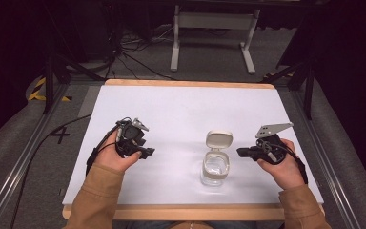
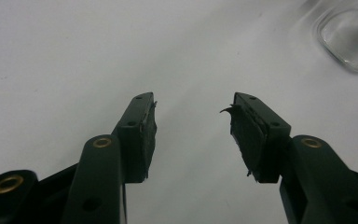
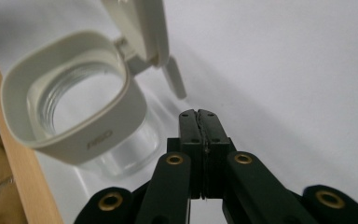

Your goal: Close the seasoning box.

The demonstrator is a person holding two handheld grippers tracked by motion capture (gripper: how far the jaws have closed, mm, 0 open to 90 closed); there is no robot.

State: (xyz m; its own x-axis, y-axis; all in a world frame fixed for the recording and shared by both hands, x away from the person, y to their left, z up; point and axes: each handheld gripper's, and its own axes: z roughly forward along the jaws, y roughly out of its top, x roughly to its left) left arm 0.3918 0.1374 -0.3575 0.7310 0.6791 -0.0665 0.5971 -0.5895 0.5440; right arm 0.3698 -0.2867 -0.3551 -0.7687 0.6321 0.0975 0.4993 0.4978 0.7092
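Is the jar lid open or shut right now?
Open. The lid is flipped up and back on its hinge behind the clear jar, and the right gripper view looks straight into the jar's uncovered mouth.

I see the jar (image 1: 215, 168) on the table (image 1: 181, 107) toward the near edge, its hinged lid (image 1: 218, 140) standing open behind it. My left gripper (image 1: 145, 152) hovers well left of it, my right gripper (image 1: 240, 152) just beside its right.
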